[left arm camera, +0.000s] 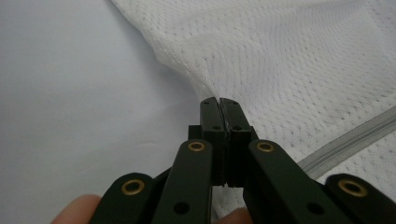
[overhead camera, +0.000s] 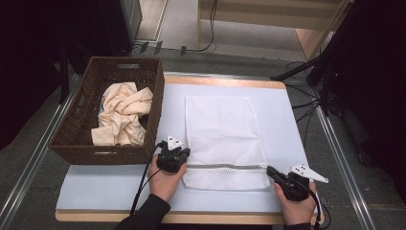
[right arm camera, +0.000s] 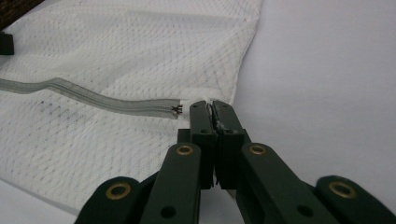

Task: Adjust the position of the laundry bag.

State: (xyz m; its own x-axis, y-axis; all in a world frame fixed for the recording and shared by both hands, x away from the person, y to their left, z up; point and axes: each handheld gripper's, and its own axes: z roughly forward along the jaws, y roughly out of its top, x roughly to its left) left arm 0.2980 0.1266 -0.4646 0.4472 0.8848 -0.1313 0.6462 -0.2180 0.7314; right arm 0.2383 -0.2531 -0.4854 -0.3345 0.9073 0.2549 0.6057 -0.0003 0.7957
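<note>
Left tool [overhead camera: 183, 154] and right tool [overhead camera: 271, 171] both clamped on the mesh bag [overhead camera: 221, 129] (zipper [overhead camera: 225, 166] ends).

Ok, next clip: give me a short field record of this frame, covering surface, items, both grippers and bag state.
surface: white table top
bag: white mesh laundry bag lying flat, grey zipper near its front edge
basket: brown wicker basket left of the bag, holding crumpled cream cloth
left gripper: jaws shut, pinching the bag's mesh at its left edge
right gripper: jaws shut at the zipper's right end, something thin between them
zipper state: looks closed
</note>
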